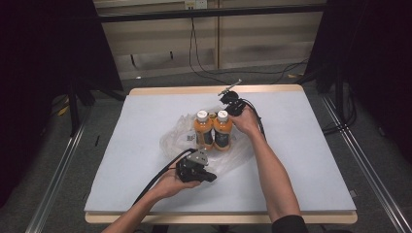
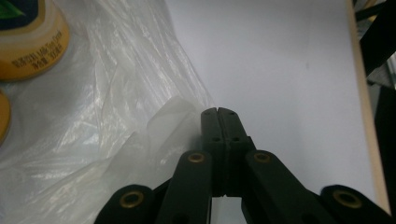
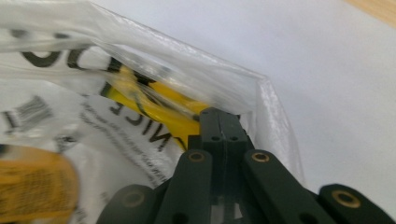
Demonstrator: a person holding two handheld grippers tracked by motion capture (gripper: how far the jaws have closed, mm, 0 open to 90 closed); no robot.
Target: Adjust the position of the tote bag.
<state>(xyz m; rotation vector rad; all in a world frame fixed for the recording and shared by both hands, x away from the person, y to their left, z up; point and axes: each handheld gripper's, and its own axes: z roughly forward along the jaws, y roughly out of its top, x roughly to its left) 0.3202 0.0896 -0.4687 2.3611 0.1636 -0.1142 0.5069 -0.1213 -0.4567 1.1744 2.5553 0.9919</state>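
Observation:
Two orange-juice bottles with white caps [image 1: 204, 128] [image 1: 223, 130] stand side by side on a clear plastic bag [image 1: 177, 133] in the middle of the table. My left gripper [image 1: 212, 177] lies at the bag's near edge. In the left gripper view it [image 2: 218, 112] is shut, with a raised fold of the bag [image 2: 175, 116] pinched at its tips and one bottle's base [image 2: 28, 42] at the upper left. My right gripper [image 1: 224, 99] sits just behind the bottles. It [image 3: 218, 114] is shut on the bag's taut rim [image 3: 140, 60], with a bottle label [image 3: 154, 109] showing through the film.
The bag lies on a pale grey mat [image 1: 301, 160] on a table with a wooden edge [image 1: 194, 90]. Cables [image 1: 155, 179] trail from both grippers. Dark stands and a rail [image 1: 58, 165] flank the table on the floor.

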